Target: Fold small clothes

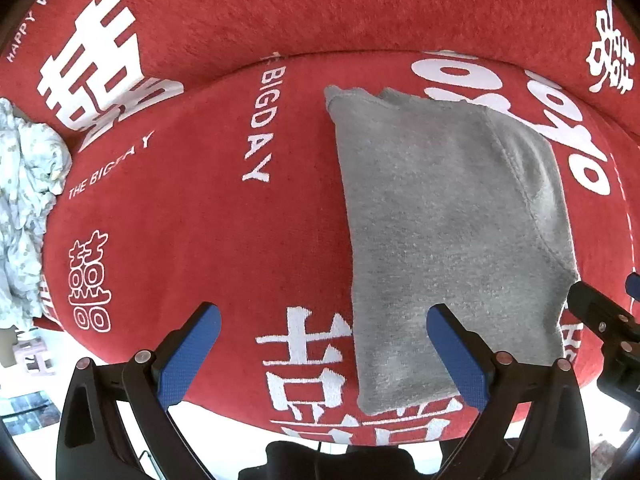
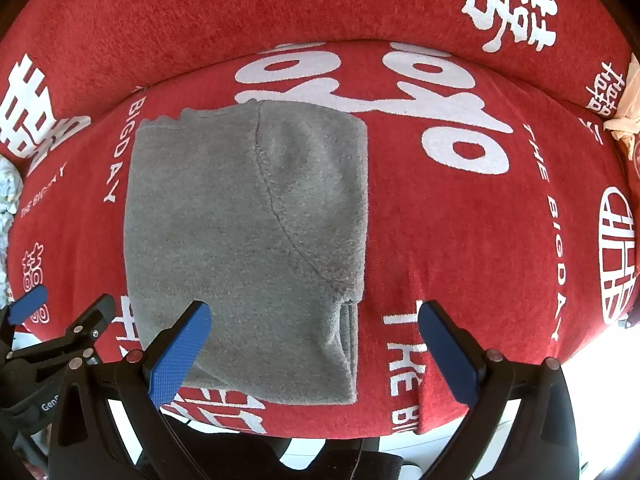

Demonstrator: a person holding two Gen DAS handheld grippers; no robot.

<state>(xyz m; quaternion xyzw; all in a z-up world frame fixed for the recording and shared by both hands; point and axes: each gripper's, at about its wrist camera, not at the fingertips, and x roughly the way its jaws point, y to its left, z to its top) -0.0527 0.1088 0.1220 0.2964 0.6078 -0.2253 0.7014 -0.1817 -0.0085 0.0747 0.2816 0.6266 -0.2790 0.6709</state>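
A grey fleece garment (image 1: pixel 444 216) lies folded into a rectangle on a red sofa seat; it also shows in the right wrist view (image 2: pixel 244 248). My left gripper (image 1: pixel 324 320) is open and empty, above the garment's near left edge, its right finger over the cloth. My right gripper (image 2: pixel 316 316) is open and empty, above the garment's near right corner, its left finger over the cloth. The left gripper also shows at the left edge of the right wrist view (image 2: pixel 64 308), and part of the right gripper shows at the right edge of the left wrist view.
The red sofa cover (image 1: pixel 208 216) carries white lettering, and its backrest (image 2: pixel 280 8) rises behind. A crumpled pale floral cloth (image 1: pixel 24 200) lies at the seat's left end. A peach cloth (image 2: pixel 628 108) lies at the right end. The seat's front edge is just under the grippers.
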